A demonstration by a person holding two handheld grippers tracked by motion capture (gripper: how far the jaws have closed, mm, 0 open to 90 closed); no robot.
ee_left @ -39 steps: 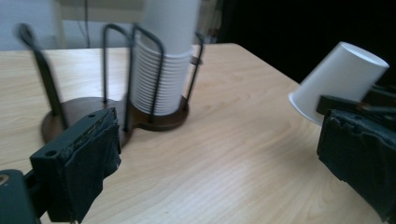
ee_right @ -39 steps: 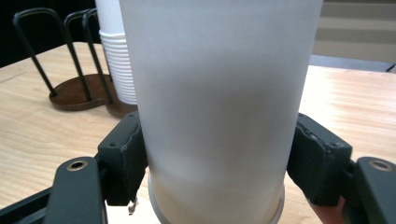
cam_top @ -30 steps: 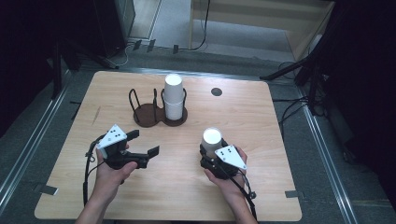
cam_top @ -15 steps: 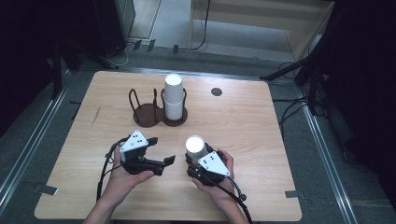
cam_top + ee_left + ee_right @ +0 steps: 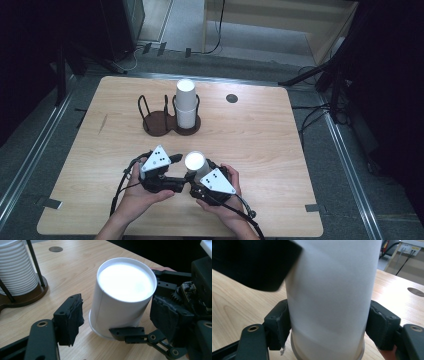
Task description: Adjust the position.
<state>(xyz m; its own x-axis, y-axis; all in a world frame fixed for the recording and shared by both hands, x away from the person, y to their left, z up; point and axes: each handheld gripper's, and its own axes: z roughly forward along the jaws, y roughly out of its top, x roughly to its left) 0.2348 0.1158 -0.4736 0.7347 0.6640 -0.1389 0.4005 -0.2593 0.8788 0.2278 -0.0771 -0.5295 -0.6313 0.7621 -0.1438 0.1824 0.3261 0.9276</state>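
A white paper cup stands upside down near the table's front middle, slightly tilted. My right gripper is shut on it, and both pads press its sides low down in the right gripper view. My left gripper is open and comes at the cup from the left, with one jaw on each side. Its left pad stands a little apart from the cup's wall. A tall stack of white cups sits in the right ring of a brown two-ring holder farther back.
The cup stack and the holder's wire posts are close to the left gripper, on its left. A dark round hole lies in the tabletop at the back right. Cables trail from both grippers toward the front edge. Bare wood lies to the left and right of the hands.
Both hands have come together at the front middle. The right gripper carried the cup leftward. The left gripper moved right until its open jaws stood around the cup.
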